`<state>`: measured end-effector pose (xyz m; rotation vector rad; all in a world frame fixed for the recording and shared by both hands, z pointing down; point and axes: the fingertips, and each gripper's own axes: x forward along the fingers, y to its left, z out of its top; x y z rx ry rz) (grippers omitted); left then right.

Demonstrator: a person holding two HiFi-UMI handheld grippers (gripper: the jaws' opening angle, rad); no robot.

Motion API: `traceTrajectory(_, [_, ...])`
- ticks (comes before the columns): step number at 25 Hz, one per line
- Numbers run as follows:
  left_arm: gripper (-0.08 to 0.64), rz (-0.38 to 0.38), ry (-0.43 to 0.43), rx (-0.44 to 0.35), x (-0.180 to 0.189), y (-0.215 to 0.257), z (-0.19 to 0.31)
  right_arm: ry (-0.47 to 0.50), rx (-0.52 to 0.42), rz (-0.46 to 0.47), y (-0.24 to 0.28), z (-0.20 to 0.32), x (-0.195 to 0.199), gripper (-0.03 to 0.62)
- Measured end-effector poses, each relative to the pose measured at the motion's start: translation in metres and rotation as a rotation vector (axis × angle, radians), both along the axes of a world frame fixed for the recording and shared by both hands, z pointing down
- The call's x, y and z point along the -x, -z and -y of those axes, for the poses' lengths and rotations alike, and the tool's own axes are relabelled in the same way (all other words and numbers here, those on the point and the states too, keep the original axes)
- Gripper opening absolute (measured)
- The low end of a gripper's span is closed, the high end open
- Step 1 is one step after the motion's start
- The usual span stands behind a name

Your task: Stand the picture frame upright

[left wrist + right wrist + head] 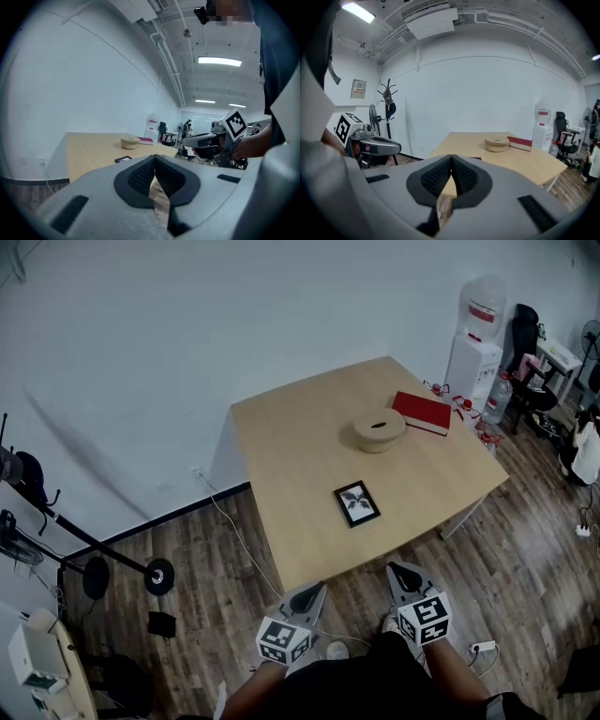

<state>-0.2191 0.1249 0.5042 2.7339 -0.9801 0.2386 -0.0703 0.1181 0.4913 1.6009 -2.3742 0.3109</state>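
Observation:
A small black picture frame [356, 503] lies flat, face up, on the wooden table [291, 456], near its front edge; in the left gripper view the picture frame [123, 159] shows just past the jaws. My left gripper [312, 590] is held below the table's front edge, shut with nothing in it. To its right hangs my right gripper [397, 571], also shut and empty. Both are well short of the frame. In the left gripper view the gripper [154, 159] has its tips together; the right gripper [451, 158] looks the same in its own view.
A round beige lidded dish [380, 430] and a red book [422, 412] sit at the table's far right. A white cable [234, 531] runs along the floor left of the table. A water dispenser [474, 352] and office chair [525, 362] stand beyond.

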Motion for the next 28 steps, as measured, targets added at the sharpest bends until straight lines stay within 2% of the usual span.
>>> traceTrajectory(9, [-0.005,0.029,0.032,-0.009,-0.035,0.001,0.07,0.09,0.0,-0.07,-0.004,0.073,-0.034,0.009])
traceTrajectory(16, [-0.005,0.052,0.102,-0.005,-0.071,-0.003,0.129,0.167,0.01,-0.042,-0.01,0.139,-0.068,0.009])
traceTrajectory(21, [-0.005,0.087,0.143,0.007,-0.094,-0.01,0.151,0.24,0.034,-0.025,-0.023,0.171,-0.081,0.009])
traceTrajectory(28, [-0.005,0.154,0.25,0.004,-0.116,-0.017,0.174,0.367,0.054,0.01,-0.044,0.208,-0.09,0.009])
